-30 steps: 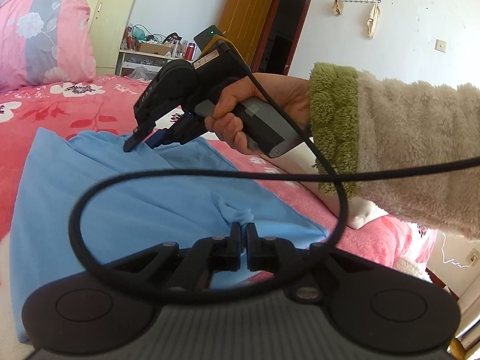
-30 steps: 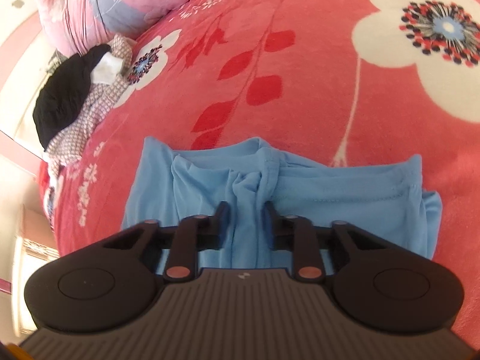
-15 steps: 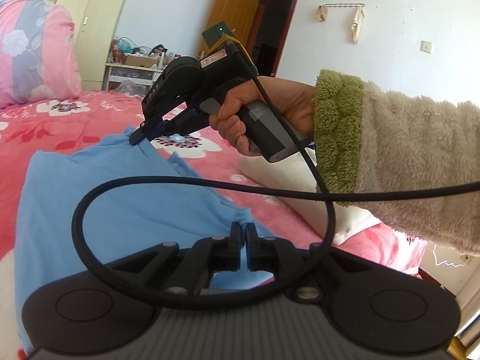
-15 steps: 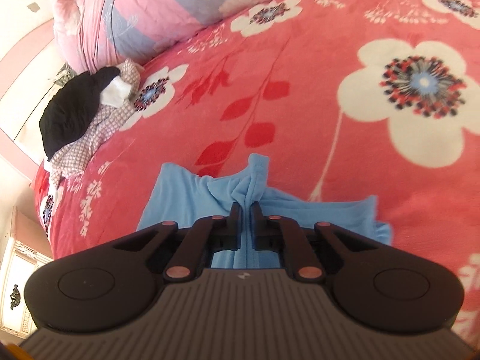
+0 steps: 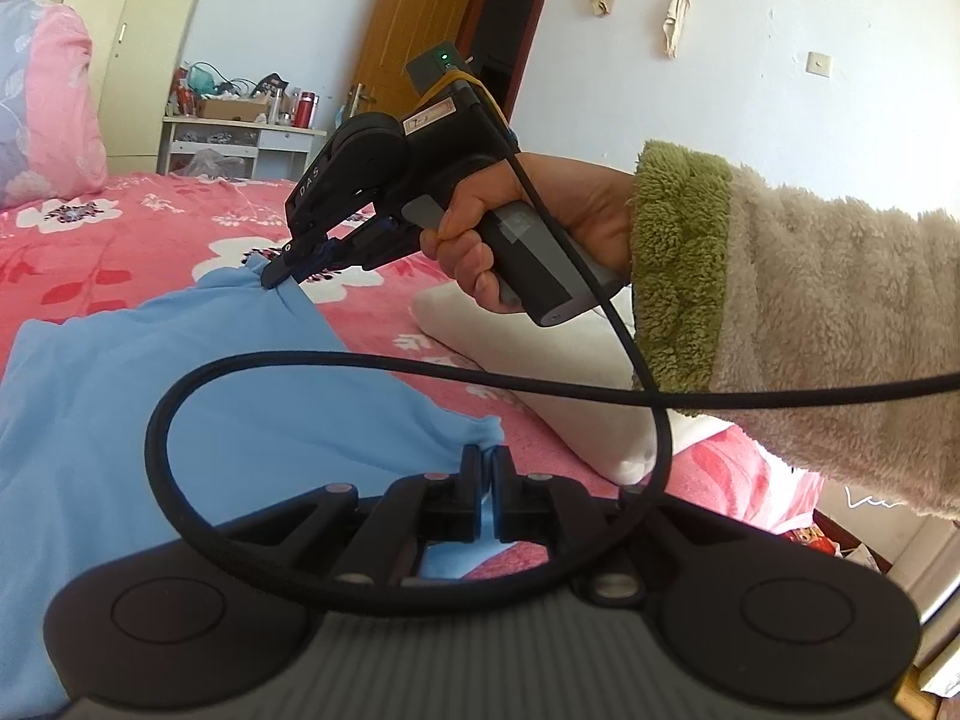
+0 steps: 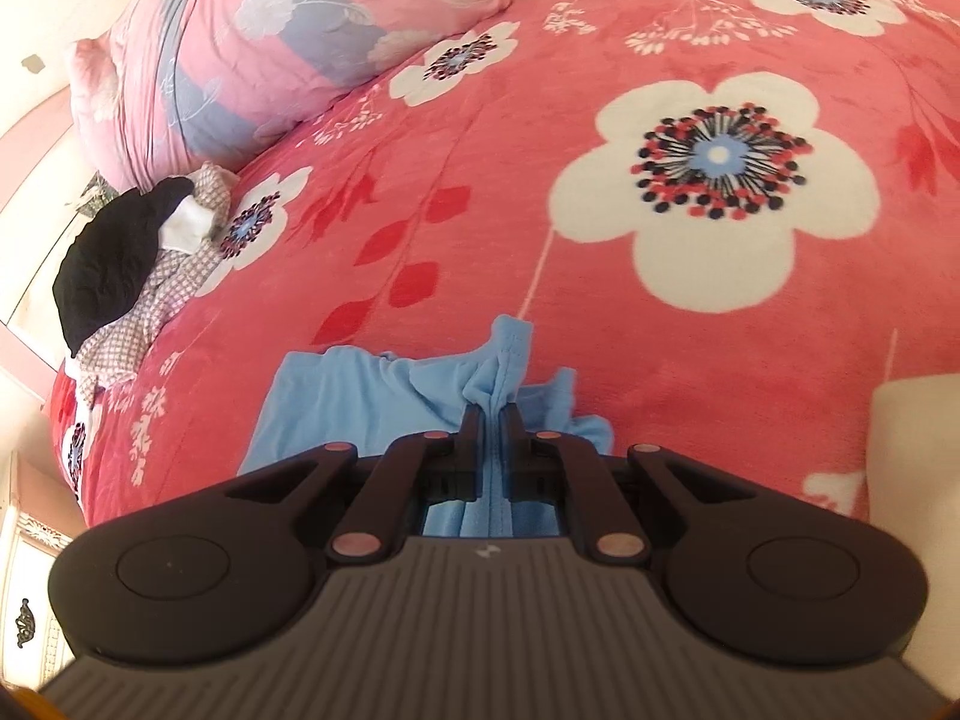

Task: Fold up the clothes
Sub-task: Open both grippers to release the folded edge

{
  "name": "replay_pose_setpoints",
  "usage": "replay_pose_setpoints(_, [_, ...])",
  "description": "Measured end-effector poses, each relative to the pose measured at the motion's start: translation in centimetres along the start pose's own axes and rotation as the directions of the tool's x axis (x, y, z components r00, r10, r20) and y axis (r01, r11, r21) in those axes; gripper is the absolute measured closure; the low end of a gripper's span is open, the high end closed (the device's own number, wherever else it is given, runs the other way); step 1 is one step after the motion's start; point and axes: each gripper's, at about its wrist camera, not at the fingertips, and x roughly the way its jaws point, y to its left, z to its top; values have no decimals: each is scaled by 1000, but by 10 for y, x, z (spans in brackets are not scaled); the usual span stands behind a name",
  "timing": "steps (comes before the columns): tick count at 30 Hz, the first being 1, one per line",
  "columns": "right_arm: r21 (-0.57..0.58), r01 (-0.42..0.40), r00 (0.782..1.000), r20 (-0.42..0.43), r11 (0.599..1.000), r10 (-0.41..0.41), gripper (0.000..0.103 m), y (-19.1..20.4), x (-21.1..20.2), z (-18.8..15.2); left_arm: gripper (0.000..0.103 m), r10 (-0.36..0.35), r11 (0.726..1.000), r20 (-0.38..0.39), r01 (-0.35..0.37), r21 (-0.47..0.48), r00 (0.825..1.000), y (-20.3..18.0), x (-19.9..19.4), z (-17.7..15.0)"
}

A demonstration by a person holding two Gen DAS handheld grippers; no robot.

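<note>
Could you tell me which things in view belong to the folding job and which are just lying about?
Belongs to the job:
- blue garment
- left gripper, shut on it
- right gripper, shut on it

Just lying about:
- pile of dark and checked clothes
- pink pillow
- white cushion
- cluttered white shelf

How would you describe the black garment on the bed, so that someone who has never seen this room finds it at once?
Start from the big pink and grey pillow at the head of the red flowered bed. Just below it, at the bed's edge, lies a small heap of clothes. The black garment is on top of the checked cloth, the only black piece there.
</note>
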Motion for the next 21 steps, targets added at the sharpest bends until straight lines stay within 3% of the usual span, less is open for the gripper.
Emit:
replay_pose_setpoints(9, [29,5,1000,-8,1000,-5,100,-18,7,-10,99,-4,1000,-62,5,17,998,-5,26,-4])
replay_pose_setpoints(12, [9,66,998,-16,998,-66,97,-22,13,-13,96,12,1000,-103,-10,16,995,-4,38,-9])
replay_pose_setpoints(14, [10,120,993,-18,993,-120,87,-26,13,-15,91,14,1000,-110,-14,3,994,-3,42,-10])
replay_pose_setpoints(15, [13,130,991,-11,991,-130,80,-27,8,-16,85,10,1000,-106,-11,-2,994,-3,42,-10])
replay_pose_setpoints(18, [6,154,987,49,988,-154,78,-27,-21,-22,53,-7,1000,-84,8,21,996,-10,32,-13])
replay_pose_setpoints(21, [-13,160,976,149,987,-157,75,-23,-72,-35,41,-16,997,-73,22,76,997,-22,21,-17])
